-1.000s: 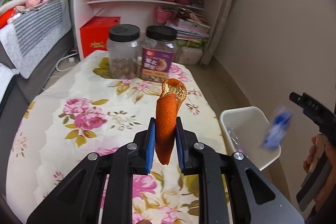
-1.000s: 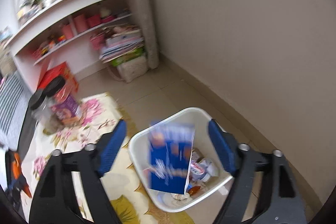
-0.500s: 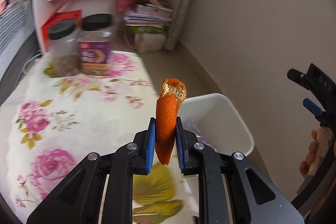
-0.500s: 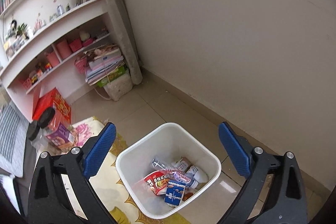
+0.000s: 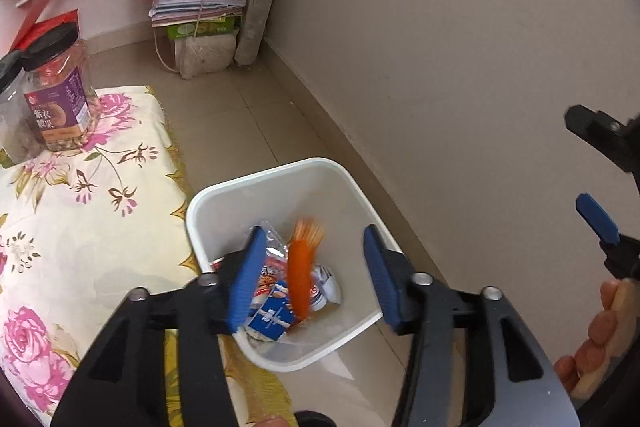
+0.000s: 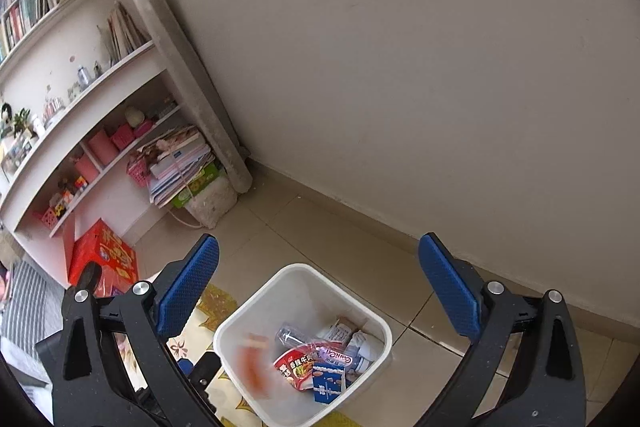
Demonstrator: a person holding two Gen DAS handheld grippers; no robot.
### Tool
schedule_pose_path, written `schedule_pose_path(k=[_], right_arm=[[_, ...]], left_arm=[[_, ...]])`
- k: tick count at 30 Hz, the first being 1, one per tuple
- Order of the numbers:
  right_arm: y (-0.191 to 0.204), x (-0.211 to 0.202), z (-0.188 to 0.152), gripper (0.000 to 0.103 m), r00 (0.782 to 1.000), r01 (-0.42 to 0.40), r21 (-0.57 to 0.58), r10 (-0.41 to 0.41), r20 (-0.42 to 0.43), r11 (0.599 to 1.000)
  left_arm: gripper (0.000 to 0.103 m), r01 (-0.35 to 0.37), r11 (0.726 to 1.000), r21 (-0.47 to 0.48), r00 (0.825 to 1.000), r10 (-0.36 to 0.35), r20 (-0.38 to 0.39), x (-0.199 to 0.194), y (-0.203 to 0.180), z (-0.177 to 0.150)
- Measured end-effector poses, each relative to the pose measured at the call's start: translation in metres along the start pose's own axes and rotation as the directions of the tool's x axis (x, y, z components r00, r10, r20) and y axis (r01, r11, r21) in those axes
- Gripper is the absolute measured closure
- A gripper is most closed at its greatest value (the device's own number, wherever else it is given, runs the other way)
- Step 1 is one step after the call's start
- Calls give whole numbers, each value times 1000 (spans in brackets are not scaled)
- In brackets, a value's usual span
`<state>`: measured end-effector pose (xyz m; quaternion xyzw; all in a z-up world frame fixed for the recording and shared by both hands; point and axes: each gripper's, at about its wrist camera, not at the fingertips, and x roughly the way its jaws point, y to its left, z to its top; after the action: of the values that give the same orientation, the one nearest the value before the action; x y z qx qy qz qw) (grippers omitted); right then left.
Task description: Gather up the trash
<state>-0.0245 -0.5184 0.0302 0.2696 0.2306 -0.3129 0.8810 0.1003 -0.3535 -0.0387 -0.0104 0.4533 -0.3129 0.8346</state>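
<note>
Since a second ago we have carried our left gripper (image 5: 310, 277) off the flowered tablecloth (image 5: 80, 227) and over the white bin (image 5: 280, 167), and its jaws have just been opening: the orange peel (image 5: 301, 275) that was pinched between the blue pads then is now loose, a blurred streak between the spread fingers, touching neither pad, above the litter in the bin. From our right wrist view the same peel (image 6: 252, 367) shows as an orange smear against the bin's (image 6: 300, 269) near inner wall. Our right gripper (image 6: 320, 291) has also been opening and now stands wide apart with nothing between its pads, hanging above the bin; the blue carton (image 6: 328, 383) that was dropping from it a second ago lies inside among a red snack wrapper (image 6: 298, 367) and other packets. Two black-lidded jars (image 5: 56, 87) stand on the cloth's far edge, well apart from the bin. We see fingers of our right hand (image 5: 596, 343) at the left view's right border
</note>
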Motion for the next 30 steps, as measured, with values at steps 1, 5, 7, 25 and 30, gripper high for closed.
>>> schedule_pose_path(k=[1, 5, 7, 25, 30], right_arm=[[1, 0, 1, 7, 1000, -3, 3, 3, 3, 1000], [7, -3, -1, 7, 1000, -15, -8, 15, 17, 1000], [15, -5, -3, 7, 999, -19, -35, 20, 29, 999], [134, -80, -75, 7, 981, -62, -351, 122, 152, 934], [159, -91, -111, 7, 985, -119, -401, 160, 70, 908]], left_arm=[[51, 0, 1000, 0, 1000, 0, -2, 0, -1, 0], [45, -57, 998, 33, 998, 57, 14, -10, 2, -7], [40, -104, 994, 44, 994, 102, 39, -21, 8, -10], [7, -465, 876, -131, 805, 480, 350, -195, 117, -54], [7, -513, 841, -170, 758, 537, 370, -227, 147, -67]])
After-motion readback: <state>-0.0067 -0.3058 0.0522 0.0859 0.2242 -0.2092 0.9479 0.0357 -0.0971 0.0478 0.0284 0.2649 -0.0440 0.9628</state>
